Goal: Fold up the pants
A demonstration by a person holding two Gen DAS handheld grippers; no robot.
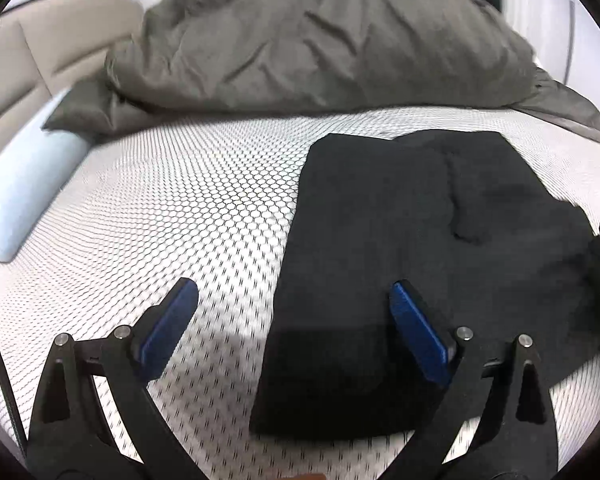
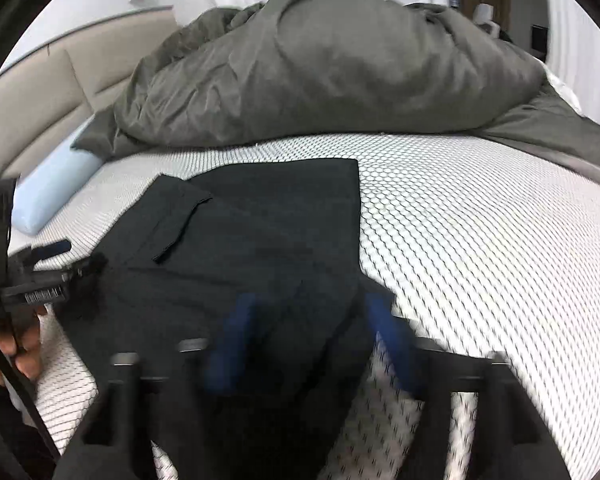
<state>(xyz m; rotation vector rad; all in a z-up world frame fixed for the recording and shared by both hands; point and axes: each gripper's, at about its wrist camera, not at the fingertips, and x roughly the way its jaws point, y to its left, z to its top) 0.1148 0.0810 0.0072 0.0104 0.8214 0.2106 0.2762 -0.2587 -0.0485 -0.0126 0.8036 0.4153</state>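
Black pants point(image 1: 380, 240) lie folded into a rough rectangle on the white mesh mattress point(image 1: 180, 208). My left gripper point(image 1: 293, 286) hovers open over their near left edge; its right finger is above the cloth, its left above bare mattress, and nothing is held. In the right wrist view the pants point(image 2: 260, 232) show a pocket flap point(image 2: 184, 220). My right gripper point(image 2: 310, 316) is blurred and stands open above their near right corner, with cloth below the jaws but not pinched. The left gripper point(image 2: 52, 252) and a hand point(image 2: 24, 344) appear at that view's left edge.
A crumpled grey duvet point(image 1: 320, 40) is heaped across the far side of the bed. A light blue bolster point(image 1: 24, 200) lies at the left, against a beige padded headboard point(image 1: 40, 56). Bare mattress point(image 2: 480, 240) stretches to the right of the pants.
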